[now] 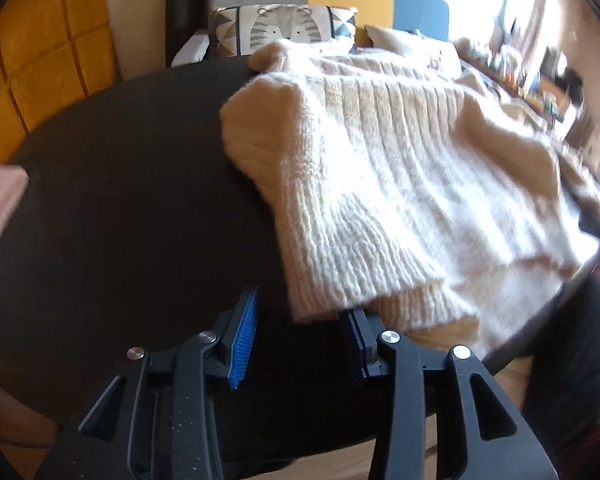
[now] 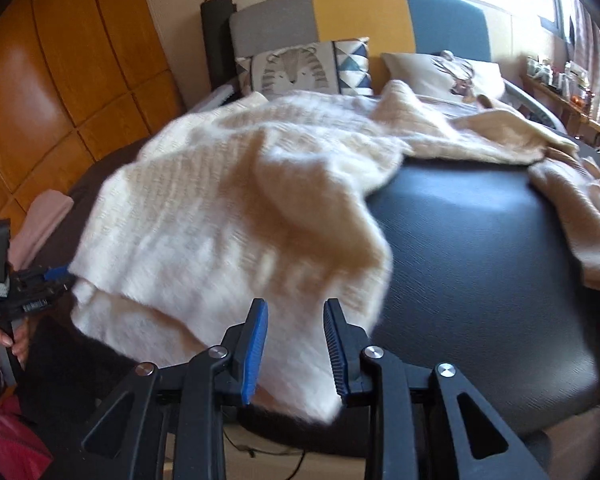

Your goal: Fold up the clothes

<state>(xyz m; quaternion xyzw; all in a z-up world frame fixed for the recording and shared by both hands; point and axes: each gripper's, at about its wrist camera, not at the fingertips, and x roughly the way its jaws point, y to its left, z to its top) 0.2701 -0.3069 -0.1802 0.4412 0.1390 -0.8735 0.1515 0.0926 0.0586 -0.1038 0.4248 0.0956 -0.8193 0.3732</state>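
Sweater (image 1: 380, 168) ahead of both grippers: cream-white, ribbed knit. Table (image 1: 120, 220) beneath: black. Finger pads (image 2: 256, 344): blue on black arms. Beyond the sweater, cushion (image 2: 300, 66): grey striped animal print with blue triangles. Chair back (image 2: 360, 16): grey, yellow, blue panels.

Cream knit sweater (image 1: 380, 184) on dark round table (image 1: 132, 208)
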